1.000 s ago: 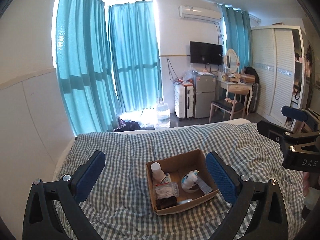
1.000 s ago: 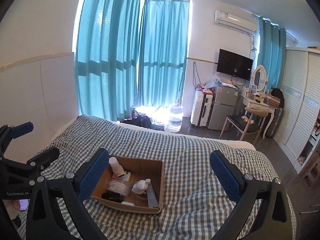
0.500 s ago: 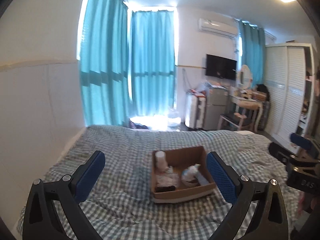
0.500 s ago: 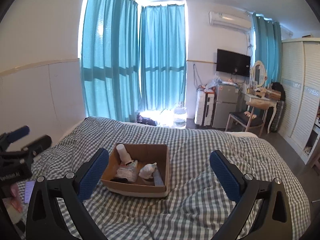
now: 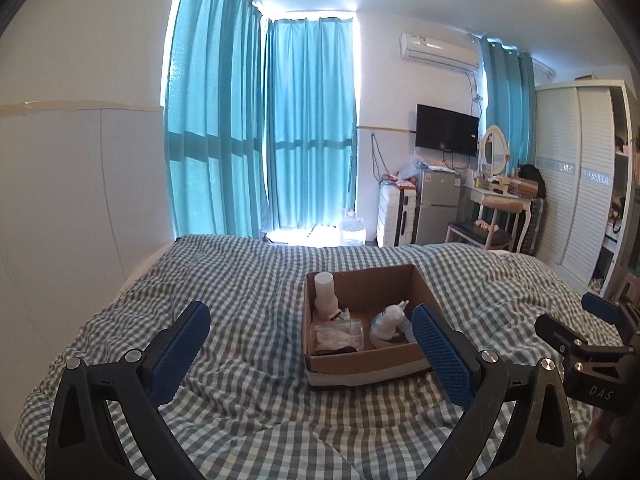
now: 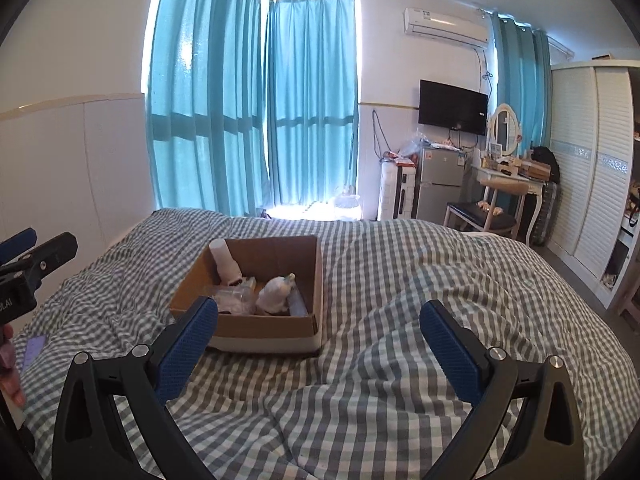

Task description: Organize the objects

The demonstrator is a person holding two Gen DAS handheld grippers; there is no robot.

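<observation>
Brown cardboard box, open-topped, sits on the checked bedspread near the middle of the bed. Inside we count a white bottle leaning in the far left corner, a clear plastic container and a small white figurine, all loose, gathered there, we judge, for sorting. We hold the left tongs and right tongs spread wide, gripping nothing, short of the box. Beyond: teal curtains, a wardrobe.

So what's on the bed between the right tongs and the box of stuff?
Only checked bedcover, with nothing lying on it. The right wrist view shows the right tongs open, just short of the cardboard box.
</observation>
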